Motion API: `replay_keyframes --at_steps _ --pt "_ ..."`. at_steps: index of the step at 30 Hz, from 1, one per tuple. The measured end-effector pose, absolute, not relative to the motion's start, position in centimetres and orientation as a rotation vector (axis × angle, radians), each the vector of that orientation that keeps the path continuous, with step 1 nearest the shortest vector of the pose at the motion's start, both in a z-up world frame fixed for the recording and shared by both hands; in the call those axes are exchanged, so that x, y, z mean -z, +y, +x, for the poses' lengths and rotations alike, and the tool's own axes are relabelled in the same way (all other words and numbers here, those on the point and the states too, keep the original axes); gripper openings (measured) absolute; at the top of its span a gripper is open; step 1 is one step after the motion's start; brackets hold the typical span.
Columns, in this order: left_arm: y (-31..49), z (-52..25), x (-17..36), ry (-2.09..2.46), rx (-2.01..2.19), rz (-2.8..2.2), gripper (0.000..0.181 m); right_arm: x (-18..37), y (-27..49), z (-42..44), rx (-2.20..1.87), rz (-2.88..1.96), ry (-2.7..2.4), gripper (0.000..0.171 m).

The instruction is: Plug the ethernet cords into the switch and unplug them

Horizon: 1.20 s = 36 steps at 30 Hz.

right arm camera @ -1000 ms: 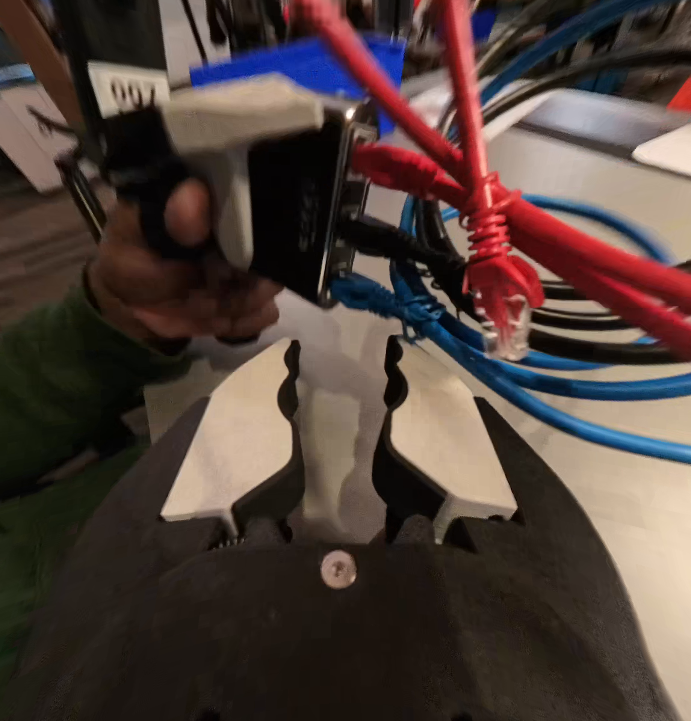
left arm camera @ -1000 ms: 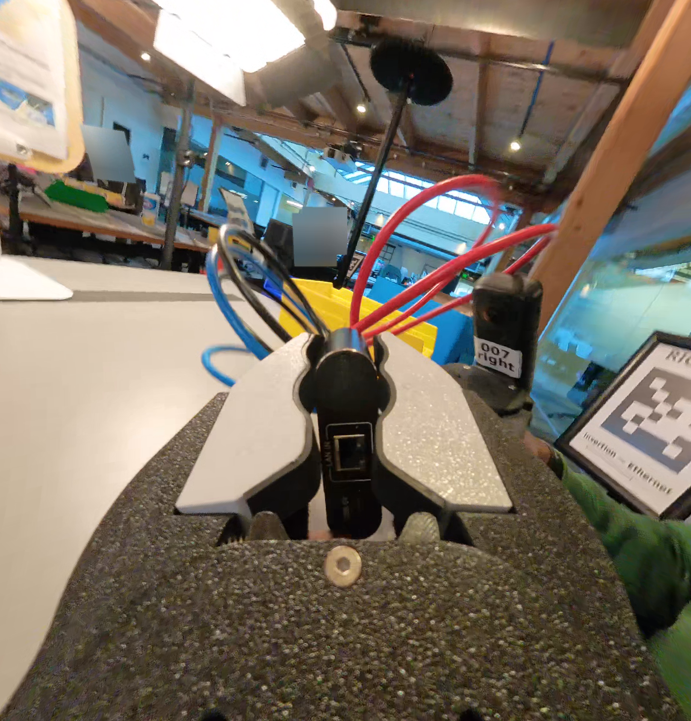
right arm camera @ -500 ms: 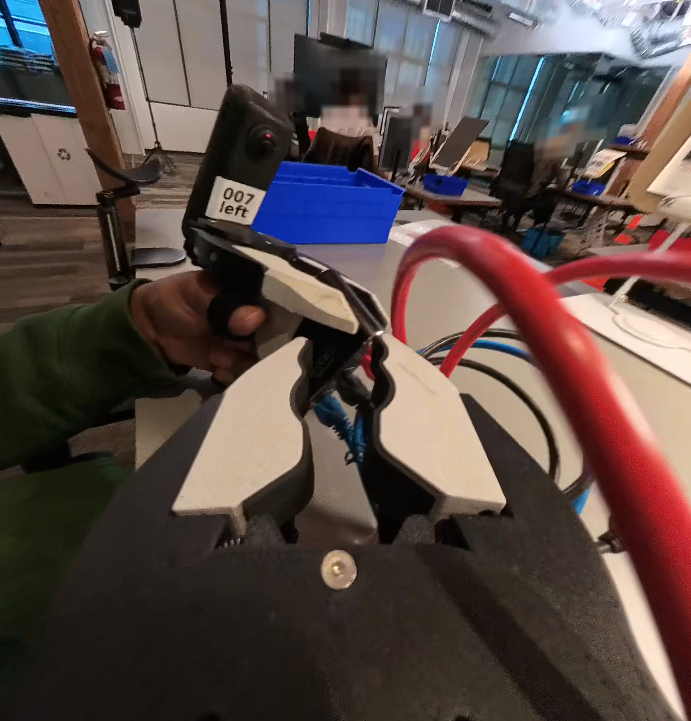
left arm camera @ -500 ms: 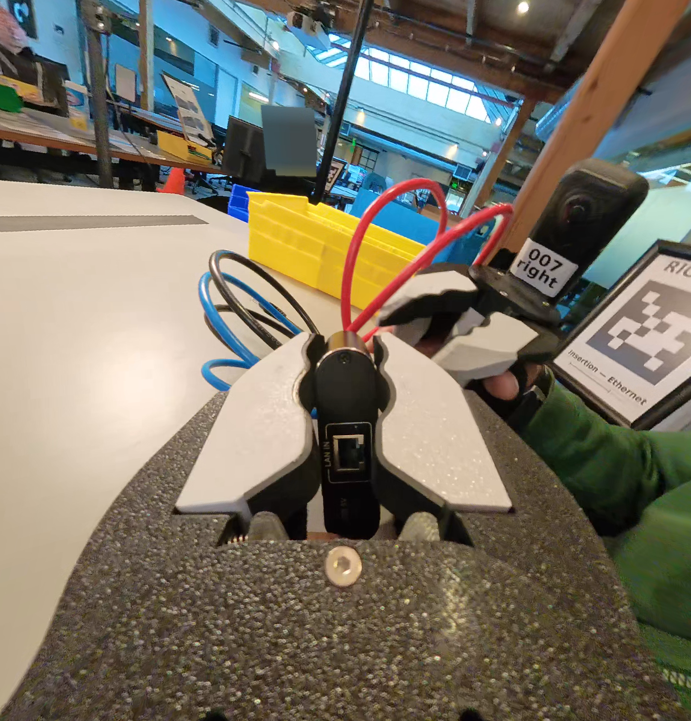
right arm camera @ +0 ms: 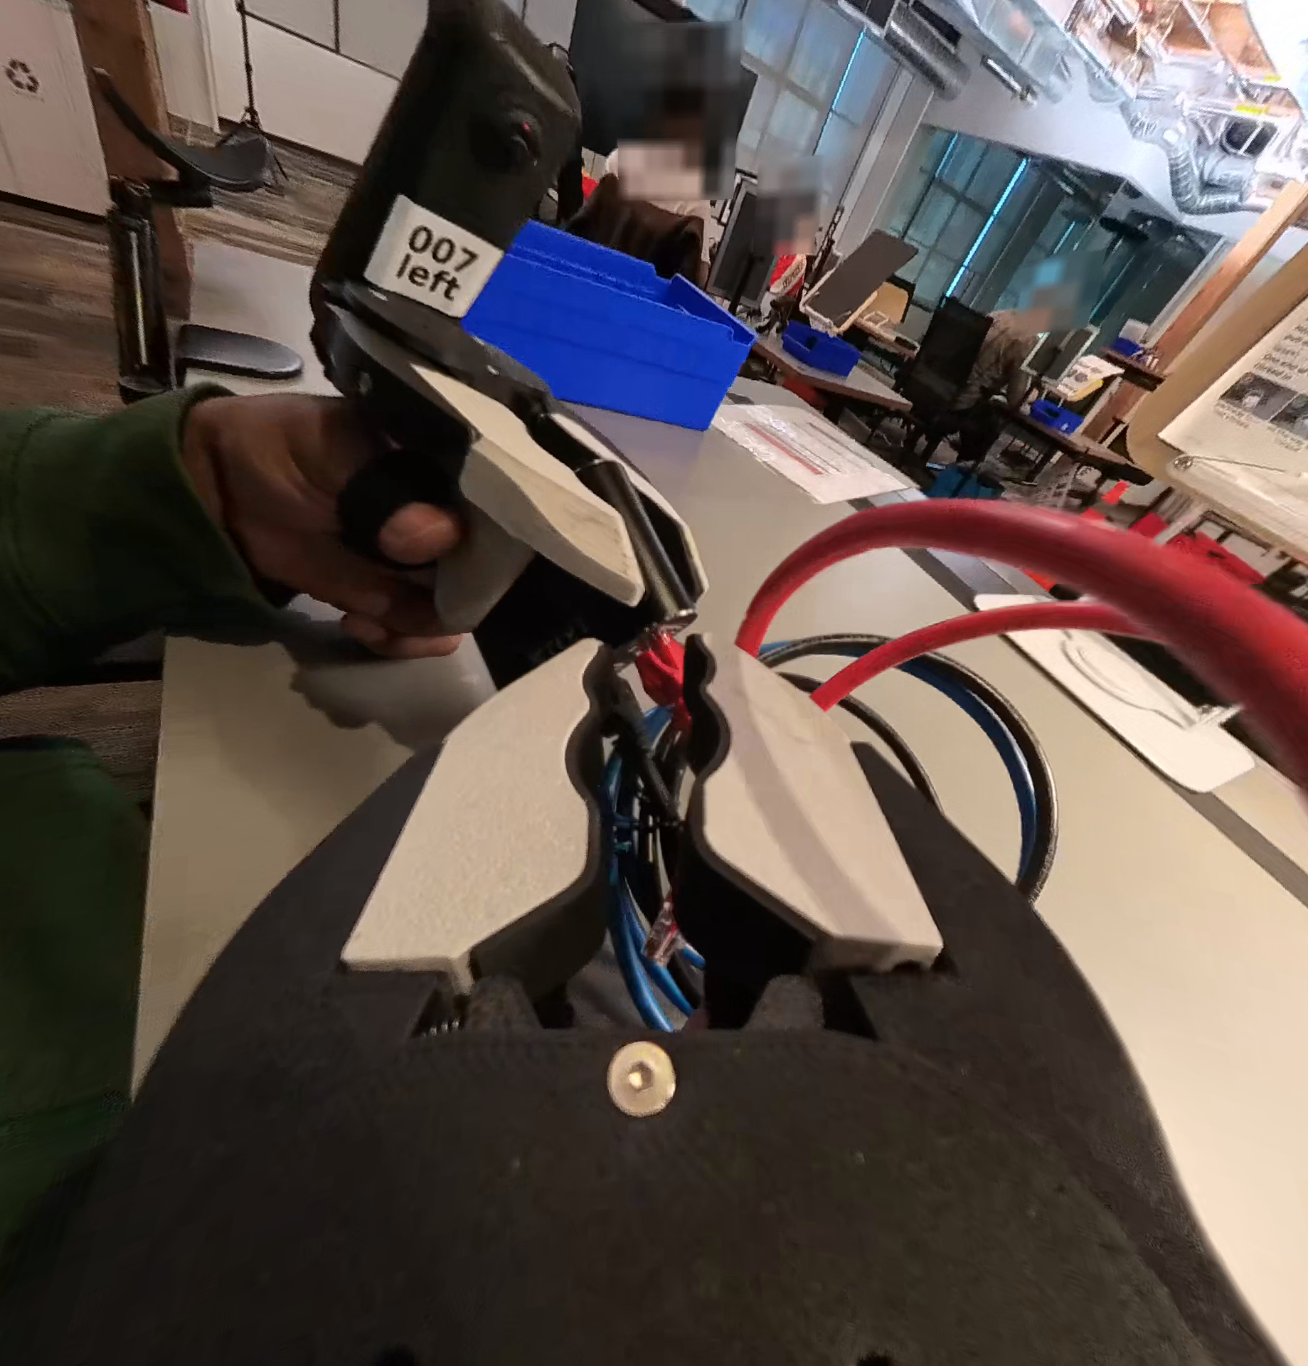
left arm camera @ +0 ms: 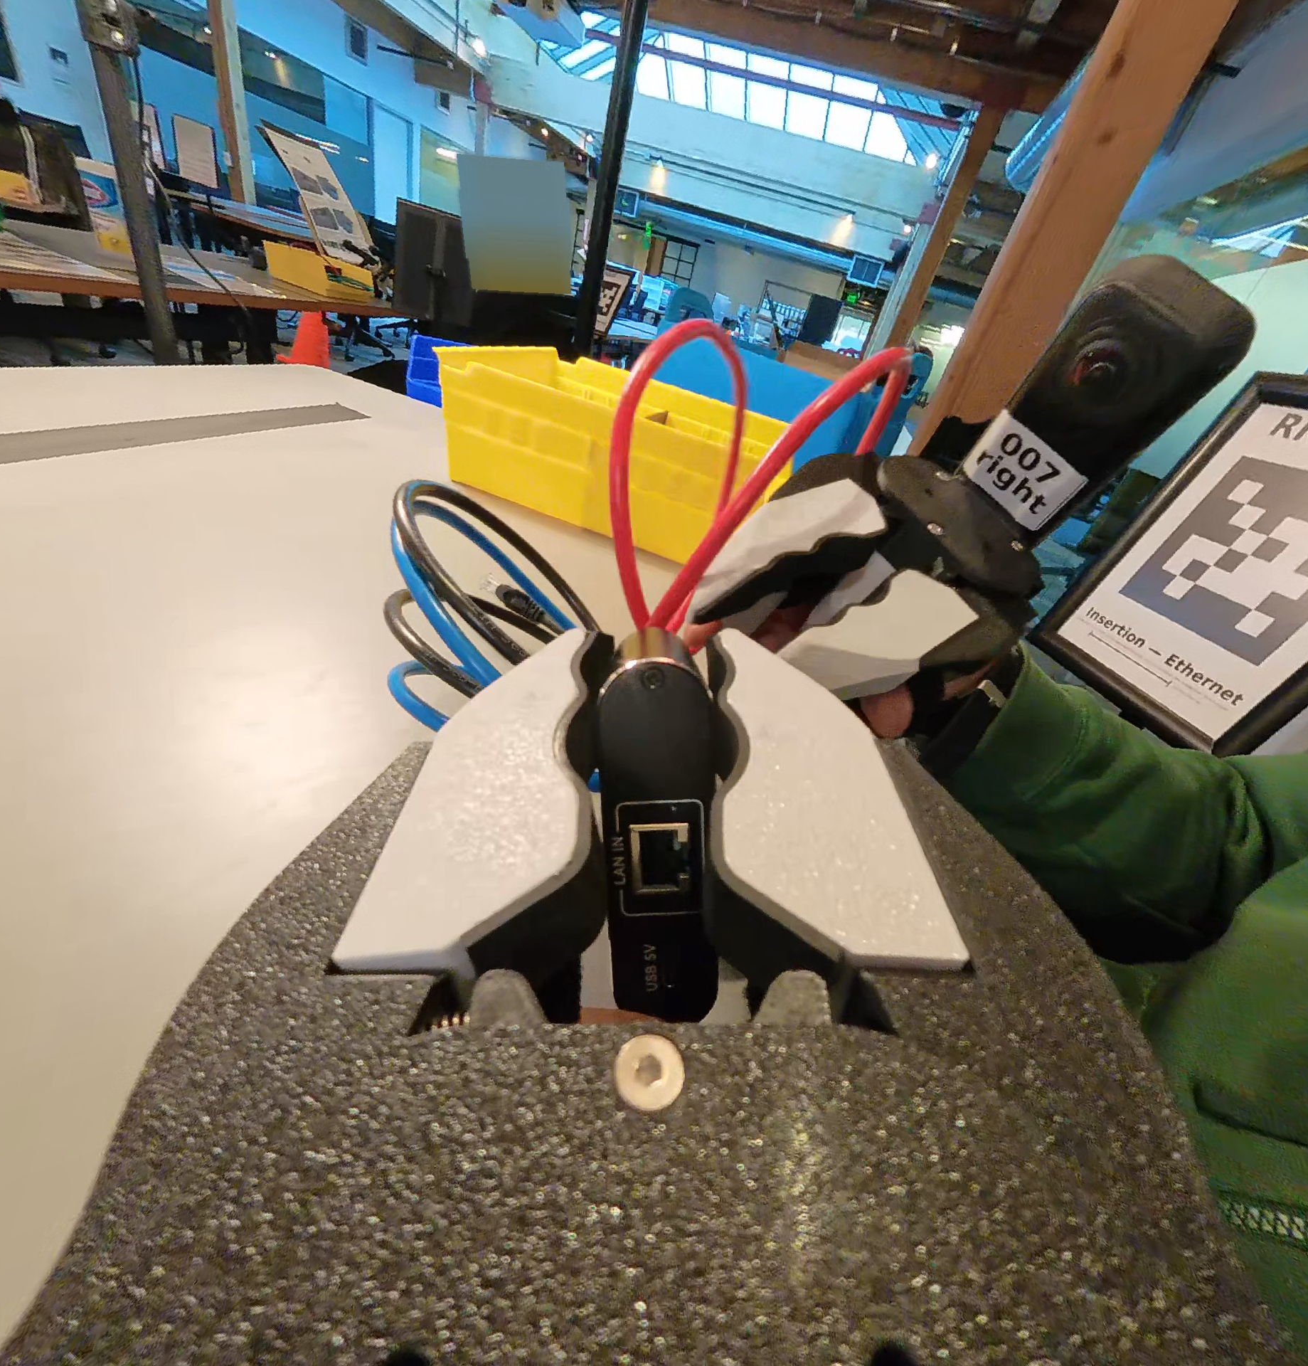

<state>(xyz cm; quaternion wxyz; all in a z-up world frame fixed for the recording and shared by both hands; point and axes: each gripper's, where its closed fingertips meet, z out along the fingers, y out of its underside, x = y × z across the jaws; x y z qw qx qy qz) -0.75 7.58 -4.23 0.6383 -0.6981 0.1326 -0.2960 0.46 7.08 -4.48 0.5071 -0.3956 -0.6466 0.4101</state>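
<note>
Two grippers — the left gripper [left arm camera: 654, 658] and the right gripper [right arm camera: 639, 650]. One switch [left arm camera: 658, 835]. Cords in three colours — red cords [left arm camera: 680, 473], blue cord [left arm camera: 414, 562], black cord [left arm camera: 444, 562].

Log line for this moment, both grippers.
left gripper: shut on switch | right gripper: open around red plug at switch | blue, black cords: on table

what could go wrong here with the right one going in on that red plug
1. The right hand-held gripper has black and blue cords between its fingers too, so it could pinch those along with the red plug.
2. The left hand-held gripper grips the switch only by its narrow sides; a hard pull might twist it loose.
3. The red cord loop arcs close to the right camera and may snag.
</note>
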Motion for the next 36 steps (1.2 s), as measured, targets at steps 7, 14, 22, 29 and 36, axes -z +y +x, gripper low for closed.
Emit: replay_keyframes --at_steps 7,14,22,29,36 --pt "7.4 0.1 4.6 0.385 0.620 -1.613 0.027 6.2 7.1 0.1 -0.888 -0.962 -1.638 0.019" --pt "7.0 0.3 5.0 0.436 0.596 -1.629 0.027 5.7 6.5 0.0 -0.940 -0.932 -1.628 0.019" --pt "6.2 0.4 5.5 0.502 0.548 -1.652 0.027 6.6 6.3 0.0 -0.947 -0.935 -1.686 0.027" --pt "5.8 0.9 5.4 0.547 0.553 -1.629 0.027 6.7 6.2 0.3 -1.035 -0.940 -1.704 0.028" --pt "5.8 0.6 5.1 0.519 0.588 -1.617 0.027 6.6 6.5 0.4 -1.031 -0.939 -1.706 0.027"
